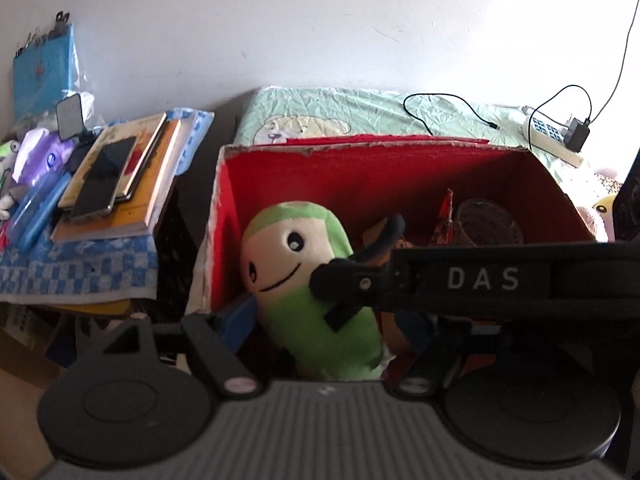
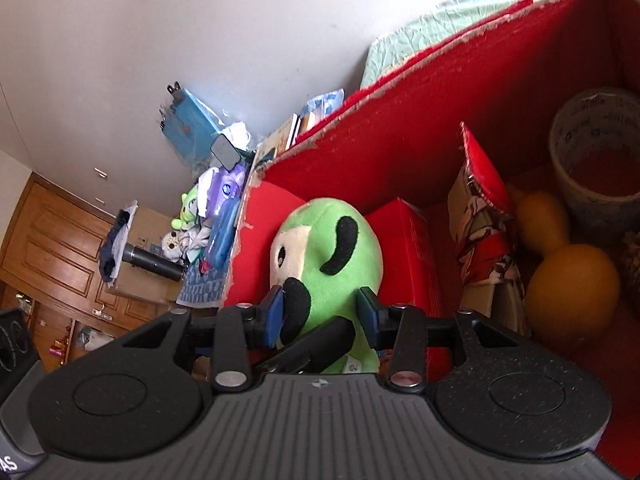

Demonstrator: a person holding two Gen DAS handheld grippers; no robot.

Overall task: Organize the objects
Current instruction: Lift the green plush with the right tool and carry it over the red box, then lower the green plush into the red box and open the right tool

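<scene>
red box (image 1: pixel 400 168) on bed (image 1: pixel 360 108); power strip (image 1: pixel 548 136), cable (image 1: pixel 440 108) behind

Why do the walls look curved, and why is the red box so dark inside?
Left wrist view: fisheye lens bends the red box rim; bright wall, shaded interior. Right wrist view: tilted, same bending; green plush toy sharp, distant wooden door softer.

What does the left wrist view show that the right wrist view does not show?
Only the left wrist view shows the white power strip with its black charger on the pale green sheet.

Only the right wrist view shows the brown wooden door and the orange gourd-shaped object.

Both show the green plush toy inside the red cardboard box.
</scene>
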